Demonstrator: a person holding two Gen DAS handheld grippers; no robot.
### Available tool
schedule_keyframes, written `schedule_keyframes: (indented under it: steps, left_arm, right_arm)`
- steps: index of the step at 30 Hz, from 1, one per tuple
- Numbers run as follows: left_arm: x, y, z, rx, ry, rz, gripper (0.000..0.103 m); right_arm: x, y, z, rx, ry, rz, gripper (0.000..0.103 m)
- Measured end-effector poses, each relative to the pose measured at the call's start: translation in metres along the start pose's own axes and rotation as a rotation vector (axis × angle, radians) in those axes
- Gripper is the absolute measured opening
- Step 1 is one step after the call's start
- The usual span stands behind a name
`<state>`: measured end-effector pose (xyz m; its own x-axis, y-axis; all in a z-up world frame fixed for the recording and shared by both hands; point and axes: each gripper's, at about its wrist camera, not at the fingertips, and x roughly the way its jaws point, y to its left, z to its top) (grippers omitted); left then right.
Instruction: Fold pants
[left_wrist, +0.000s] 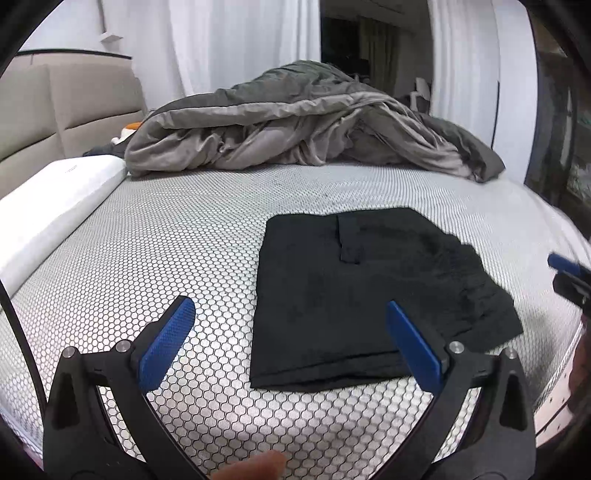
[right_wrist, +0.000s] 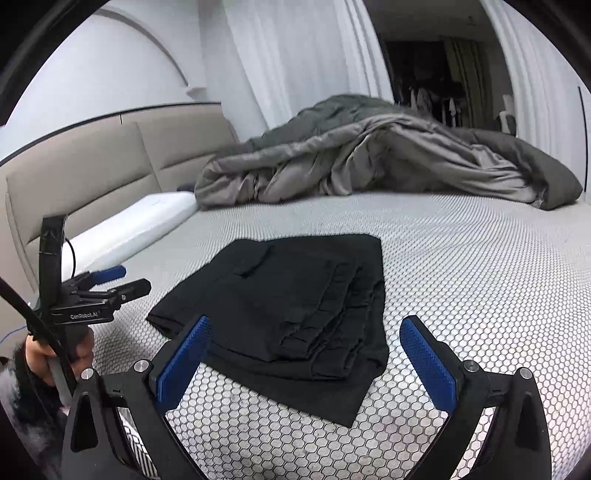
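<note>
The black pants (left_wrist: 351, 295) lie folded into a flat rectangle on the honeycomb-patterned bed surface (left_wrist: 166, 240). My left gripper (left_wrist: 290, 306) hovers over their near left edge, jaws wide open, nothing between the blue pads. In the right wrist view the same pants (right_wrist: 288, 295) show stacked layers along their right side. My right gripper (right_wrist: 306, 321) hangs above their near edge, open and empty. The left gripper (right_wrist: 110, 282) also appears there at the far left, held by a hand. The right gripper's tip (left_wrist: 565, 273) peeks in at the right edge of the left wrist view.
A crumpled grey duvet (left_wrist: 295, 129) is heaped across the far side of the bed. A white pillow (left_wrist: 55, 206) lies along the left, against a beige padded headboard (left_wrist: 44, 110). White curtains (left_wrist: 240, 44) hang behind. The bed's edge (left_wrist: 569, 350) runs close on the right.
</note>
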<state>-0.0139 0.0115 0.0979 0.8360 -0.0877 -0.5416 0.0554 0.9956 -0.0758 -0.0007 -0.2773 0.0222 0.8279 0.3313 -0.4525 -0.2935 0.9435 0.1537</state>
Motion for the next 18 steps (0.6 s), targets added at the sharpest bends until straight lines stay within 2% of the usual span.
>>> schedule_keyframes:
  steps: [5, 10, 18]
  left_arm:
    - [-0.001, 0.002, 0.007, -0.015, -0.041, -0.020, 0.102]
    - [-0.014, -0.001, 0.008, 0.013, -0.104, 0.006, 0.102]
    - [-0.028, 0.007, 0.011, -0.013, -0.127, 0.000, 0.102]
  right_arm:
    - [0.001, -0.001, 0.000, 0.023, -0.006, 0.010, 0.103]
    - [0.004, 0.001, -0.001, 0.014, -0.008, 0.000, 0.103]
    - [0.006, 0.007, 0.000, -0.012, -0.020, 0.006, 0.103]
